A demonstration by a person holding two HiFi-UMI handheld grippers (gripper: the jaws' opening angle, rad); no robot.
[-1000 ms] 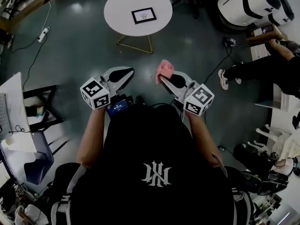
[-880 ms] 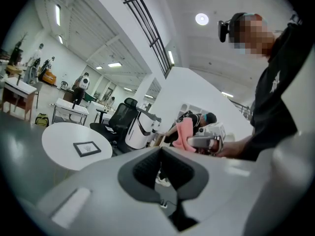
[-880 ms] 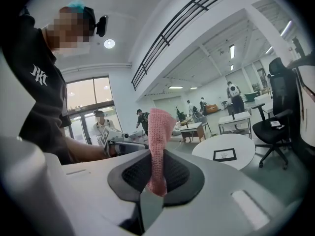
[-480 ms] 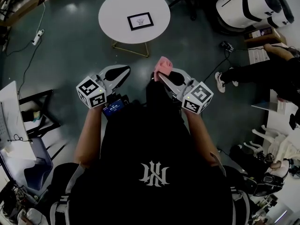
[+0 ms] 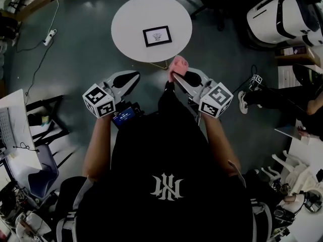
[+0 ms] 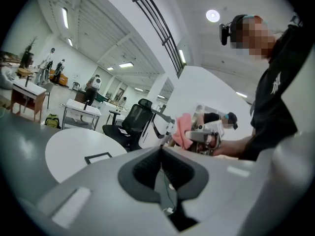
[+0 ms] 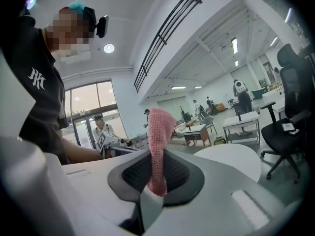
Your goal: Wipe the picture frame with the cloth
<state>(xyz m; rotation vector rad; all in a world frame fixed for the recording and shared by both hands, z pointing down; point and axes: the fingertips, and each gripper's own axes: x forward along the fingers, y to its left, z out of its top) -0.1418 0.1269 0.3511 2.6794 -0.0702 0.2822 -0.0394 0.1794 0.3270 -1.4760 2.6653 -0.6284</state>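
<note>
Right gripper [image 5: 175,77] pinching the pink cloth [image 5: 178,65], picture frame [image 5: 157,36] lying ahead and slightly left on the table [image 5: 130,15], nearer this gripper than the other.

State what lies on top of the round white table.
Only the picture frame lies flat on the table, near its middle. Whatever is beneath the frame is covered.

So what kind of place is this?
Probably an open office or lab: desks in the background, a black office chair, a round white table, a power strip on the floor.
</note>
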